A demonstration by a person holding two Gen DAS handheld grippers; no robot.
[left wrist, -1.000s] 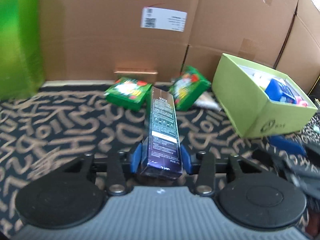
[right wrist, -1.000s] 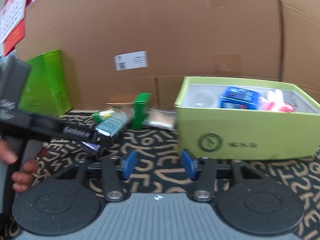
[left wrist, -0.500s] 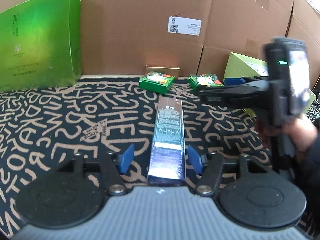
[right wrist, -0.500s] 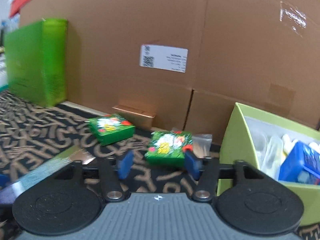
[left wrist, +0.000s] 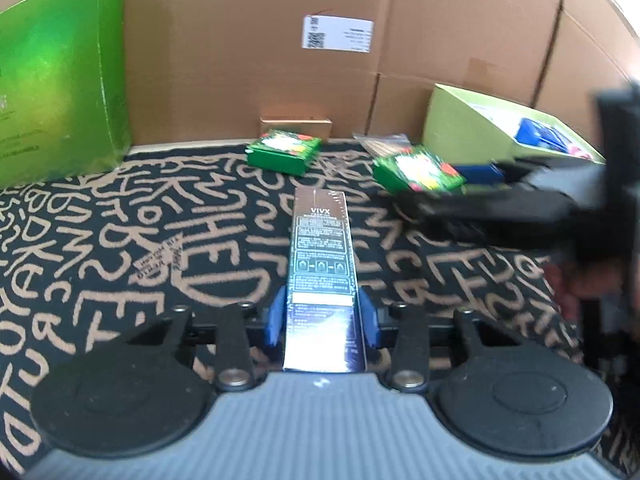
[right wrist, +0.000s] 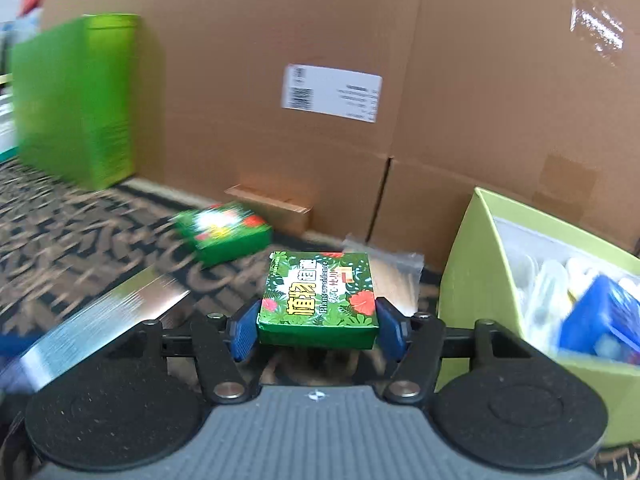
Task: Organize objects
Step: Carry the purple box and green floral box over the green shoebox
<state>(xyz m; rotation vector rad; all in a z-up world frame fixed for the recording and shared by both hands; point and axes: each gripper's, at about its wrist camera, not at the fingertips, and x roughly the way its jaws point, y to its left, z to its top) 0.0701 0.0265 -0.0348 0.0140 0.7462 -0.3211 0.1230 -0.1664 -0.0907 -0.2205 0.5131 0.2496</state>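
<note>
While we close our left gripper [left wrist: 322,322] on the long dark-blue cardboard carton [left wrist: 322,276] lying mid-mat, our right gripper [right wrist: 318,328] closes around the near flat green floral box [right wrist: 320,300]; both seem light, stiff, best pinched across their narrow sides.

You see a long dark glossy film-wrapped carton [left wrist: 322,280], a shiny green leaf-printed cardboard box [right wrist: 319,300], matt brown corrugated cardboard walls [right wrist: 480,80], and a patterned woven cloth [left wrist: 120,248].
</note>
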